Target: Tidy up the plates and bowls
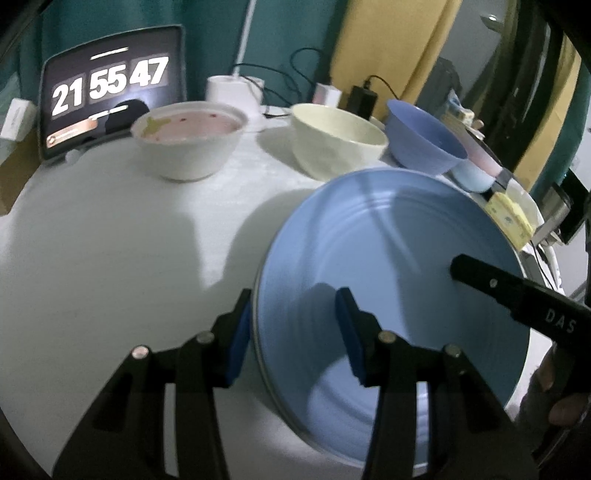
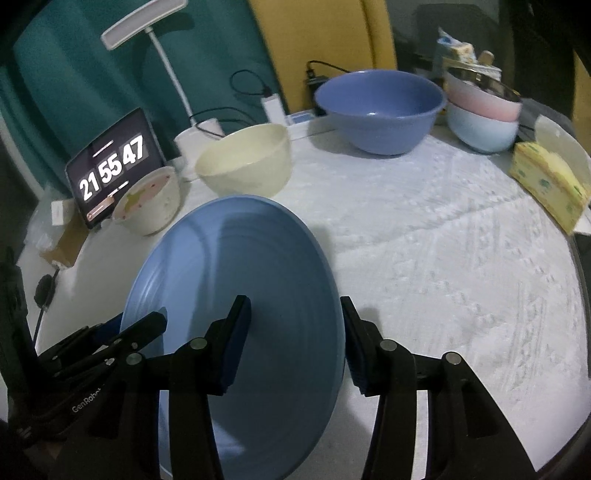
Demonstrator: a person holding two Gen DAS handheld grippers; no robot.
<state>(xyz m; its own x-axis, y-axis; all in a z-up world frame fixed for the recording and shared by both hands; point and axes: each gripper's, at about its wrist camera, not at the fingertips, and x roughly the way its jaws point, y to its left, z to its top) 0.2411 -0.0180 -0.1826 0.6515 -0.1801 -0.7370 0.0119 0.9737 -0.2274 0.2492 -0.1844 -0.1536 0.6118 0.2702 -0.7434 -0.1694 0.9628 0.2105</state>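
Left tongs (image 1: 293, 328) sit astride the plate (image 1: 388, 240) at its left rim, half closed and holding it: one blue pad lies against the outer edge, the other rests on the plate's upper face. Right tongs (image 2: 295, 332) grip the plate's opposite rim the same way, with one pad on the face and one against the outer edge. From the left wrist, one black finger of the right tongs reaches in over the plate's right side.

Held between the two pairs, the plate is blue, ringed with shallow ridges, and tilted. It sits clear of the table (image 1: 110, 258), and its shadow falls on the white cloth just to the plate's left.

Beyond the plate and to its left stands a white bowl (image 1: 188, 147), pinkish and speckled inside. Straight beyond the plate, a little apart, is a cream bowl (image 1: 336, 147), upright and empty. Beyond the plate to its right is a blue bowl (image 2: 380, 110), also upright. Farther right of the plate a pink bowl (image 2: 484, 99) is nested in a pale bowl (image 2: 480, 133), and a yellow pack (image 2: 546, 184) lies well to the plate's right, near the cloth's edge.

Farthest from the plate, behind the white bowl, a tablet (image 1: 110, 88) leans upright showing clock digits, and a white lamp (image 2: 147, 22) rises behind the cream bowl
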